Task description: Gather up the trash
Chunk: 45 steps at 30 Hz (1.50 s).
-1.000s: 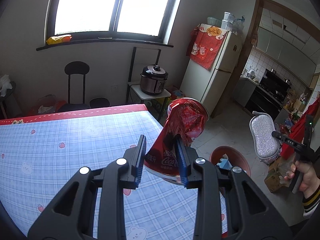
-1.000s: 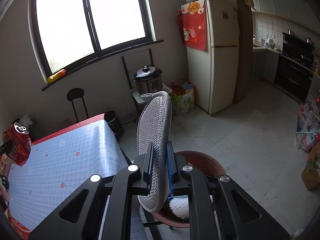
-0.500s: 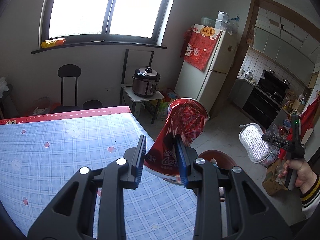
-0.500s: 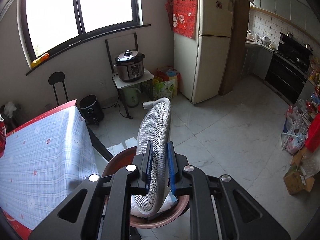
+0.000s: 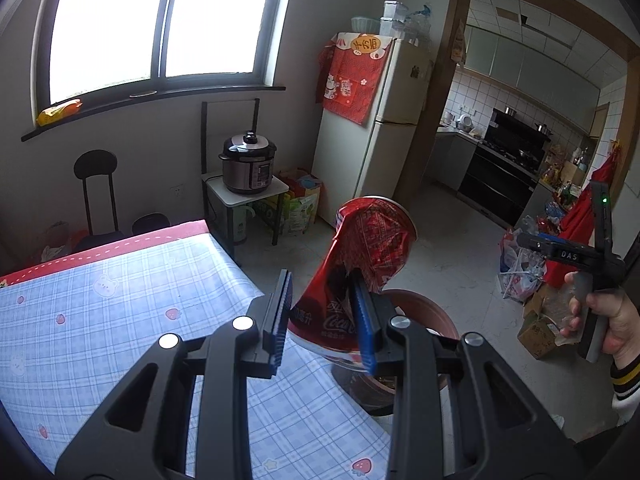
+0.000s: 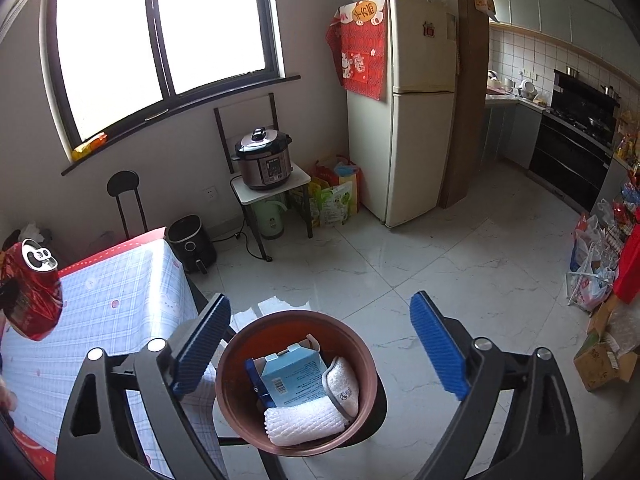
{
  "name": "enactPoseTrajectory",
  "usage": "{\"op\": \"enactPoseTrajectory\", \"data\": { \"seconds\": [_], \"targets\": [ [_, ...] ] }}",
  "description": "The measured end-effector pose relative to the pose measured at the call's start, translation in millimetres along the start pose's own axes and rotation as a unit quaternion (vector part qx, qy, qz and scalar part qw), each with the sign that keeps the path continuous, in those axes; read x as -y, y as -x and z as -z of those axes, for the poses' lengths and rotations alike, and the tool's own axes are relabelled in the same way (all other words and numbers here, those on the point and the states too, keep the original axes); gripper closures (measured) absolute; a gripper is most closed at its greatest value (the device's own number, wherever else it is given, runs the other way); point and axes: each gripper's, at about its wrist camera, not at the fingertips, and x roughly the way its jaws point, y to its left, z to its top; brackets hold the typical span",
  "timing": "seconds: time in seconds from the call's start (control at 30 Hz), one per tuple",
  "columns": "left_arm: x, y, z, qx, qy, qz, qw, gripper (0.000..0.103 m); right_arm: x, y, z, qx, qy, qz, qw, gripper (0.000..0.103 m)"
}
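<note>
— Between my left fingers, centre of the left view, is the can (image 5: 362,276). Crushed, red, tilted with its top away from me, above the table (image 5: 120,312) edge.

— How does it handle?

— Light, I'd judge, and its thin creased wall gives under the pads. The left gripper (image 5: 324,312) is clamped across the flattened lower body. That seems the best spot: the flat sides sit square on the ribbed pads, while the round top rim would likely slip.

— And your other tongs?

— The right gripper (image 6: 320,344) is spread wide with nothing between its fingers. It hangs right over the bin (image 6: 296,320), which fills the lower middle of the right view. A sponge (image 6: 340,384), a blue box (image 6: 292,380) and a white mesh scrubber (image 6: 304,424) lie inside.

— Where's the can from there?

— Far left edge of the right view, well apart from the bin and higher, its opened top showing. In the left view the bin peeks out just behind and below the can, lower right of centre.

— So what's next?

— Probably carry the can over the rim and let go. It may bounce off the box, being so light.
</note>
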Motion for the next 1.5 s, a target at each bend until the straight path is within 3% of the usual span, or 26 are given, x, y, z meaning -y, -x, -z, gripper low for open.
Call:
{"op": "enactPoseTrajectory", "data": {
  "seconds": [0.33,0.57,0.63,0.7,0.93,1.0,1.17,1.5],
  "targets": [
    [68.6,-77.3,0.6,-0.044,-0.053,0.073,0.9949,0.071,34.5,43.9,13.4,0.016,-0.033,0.032,0.999,0.006],
    [113.7,-127.7,-12.9,-0.056,-0.083,0.099,0.9900,0.070,66.9,53.7,31.8,0.005,-0.065,0.061,0.996,0.006],
    [123.9,-135.0,-19.2,-0.053,-0.090,0.103,0.9892,0.064,73.6,55.7,34.8,0.005,-0.073,0.065,0.995,0.006],
    [130.0,-136.0,-26.8,-0.042,-0.089,0.113,0.9887,0.049,75.6,57.2,36.0,0.006,-0.078,0.065,0.995,0.006],
    [123.6,-97.9,-39.0,-0.014,-0.091,0.101,0.9906,0.039,64.7,61.4,34.4,0.010,-0.068,0.057,0.996,0.006],
    [113.9,-83.1,-39.1,-0.013,-0.087,0.092,0.9918,0.026,58.4,64.5,32.8,0.012,-0.063,0.055,0.996,0.006],
    [87.8,-36.0,-38.2,0.000,-0.090,0.069,0.9936,0.009,31.8,79.3,29.7,0.026,-0.054,0.048,0.997,0.006],
    [15.1,64.5,-34.1,0.041,-0.059,0.028,0.9970,0.006,-42.8,128.0,29.9,0.058,-0.040,0.064,0.995,0.006]
  ]
}}
